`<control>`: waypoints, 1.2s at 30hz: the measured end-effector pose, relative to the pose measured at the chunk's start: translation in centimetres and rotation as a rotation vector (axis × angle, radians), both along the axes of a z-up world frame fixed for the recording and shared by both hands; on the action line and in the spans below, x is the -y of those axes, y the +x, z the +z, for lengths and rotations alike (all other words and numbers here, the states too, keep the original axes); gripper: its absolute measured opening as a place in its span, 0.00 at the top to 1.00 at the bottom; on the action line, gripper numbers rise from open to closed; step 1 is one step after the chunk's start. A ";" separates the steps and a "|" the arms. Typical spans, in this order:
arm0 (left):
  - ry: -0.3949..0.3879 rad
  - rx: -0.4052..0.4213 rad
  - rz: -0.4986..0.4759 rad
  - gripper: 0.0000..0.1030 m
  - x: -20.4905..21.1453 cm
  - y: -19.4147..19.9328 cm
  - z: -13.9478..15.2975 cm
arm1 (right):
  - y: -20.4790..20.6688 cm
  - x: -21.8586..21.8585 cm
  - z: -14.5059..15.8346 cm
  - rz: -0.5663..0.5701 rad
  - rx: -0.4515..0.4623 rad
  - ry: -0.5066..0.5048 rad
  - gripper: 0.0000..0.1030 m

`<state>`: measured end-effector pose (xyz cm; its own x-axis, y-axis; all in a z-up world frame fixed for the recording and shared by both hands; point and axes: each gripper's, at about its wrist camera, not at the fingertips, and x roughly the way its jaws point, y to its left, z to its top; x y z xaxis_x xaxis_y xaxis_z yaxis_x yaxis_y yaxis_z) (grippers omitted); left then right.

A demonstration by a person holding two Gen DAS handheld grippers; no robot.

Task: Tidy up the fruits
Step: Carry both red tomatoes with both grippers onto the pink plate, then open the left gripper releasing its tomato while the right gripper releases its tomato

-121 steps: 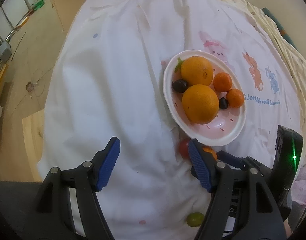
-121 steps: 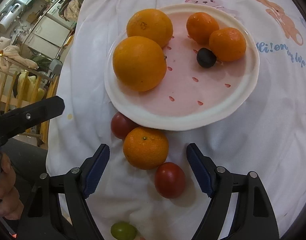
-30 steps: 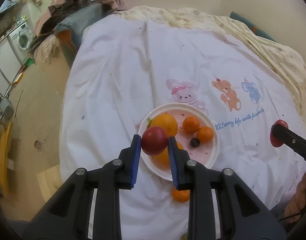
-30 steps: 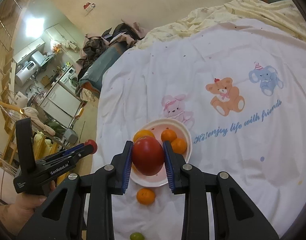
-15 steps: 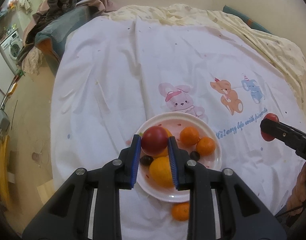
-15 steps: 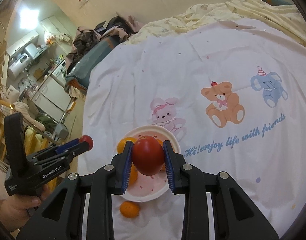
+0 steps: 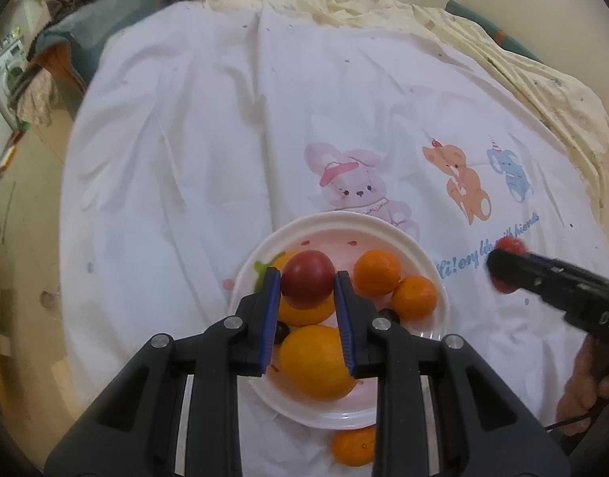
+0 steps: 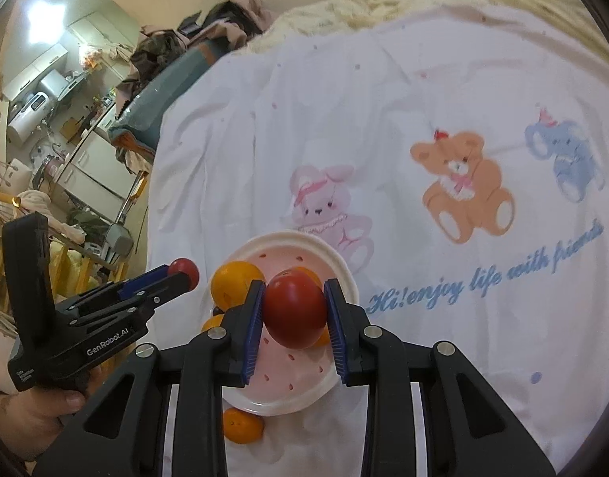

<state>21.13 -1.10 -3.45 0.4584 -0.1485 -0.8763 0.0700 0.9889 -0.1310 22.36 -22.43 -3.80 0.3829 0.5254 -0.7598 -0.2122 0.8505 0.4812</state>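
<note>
Tomato (image 7: 307,284) clamped between left fingers (image 7: 271,310)

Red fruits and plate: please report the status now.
Left gripper shut on a red fruit. Right gripper shut on another red fruit. Both above plate. One small orange on the sheet. Nothing blocks.

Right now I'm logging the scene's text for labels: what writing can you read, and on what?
"Hi! enjoy life with friends" in blue script on the white sheet.
"GenRobot.AI" in white on the left gripper body.
A smaller white label below it: too small to read.
White letters on the right gripper body: cut off, unreadable.
</note>
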 end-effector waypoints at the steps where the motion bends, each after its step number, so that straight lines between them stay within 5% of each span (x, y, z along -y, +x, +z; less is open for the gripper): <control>1: -0.005 -0.002 -0.006 0.77 0.1 0.1 -0.2 | 0.1 -0.3 -0.6 0.006 -0.020 0.006 0.69; 14: -0.019 -0.040 -0.048 0.77 1.0 0.5 -1.7 | -0.3 -0.6 -3.7 0.010 -0.135 0.060 0.69; 33: -0.027 -0.050 -0.068 0.76 1.4 0.4 -2.1 | -0.2 -0.6 -3.9 0.000 -0.158 0.138 0.66; 36: -0.023 -0.053 -0.072 0.76 1.6 0.3 -2.2 | -0.1 -0.1 -3.8 -0.025 -0.155 0.157 0.47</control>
<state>21.46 -2.70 -5.68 0.3989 -0.2001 -0.8949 0.1336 0.9782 -0.1592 22.24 -22.35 -7.57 0.2823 0.6342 -0.7198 -0.1057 0.7663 0.6337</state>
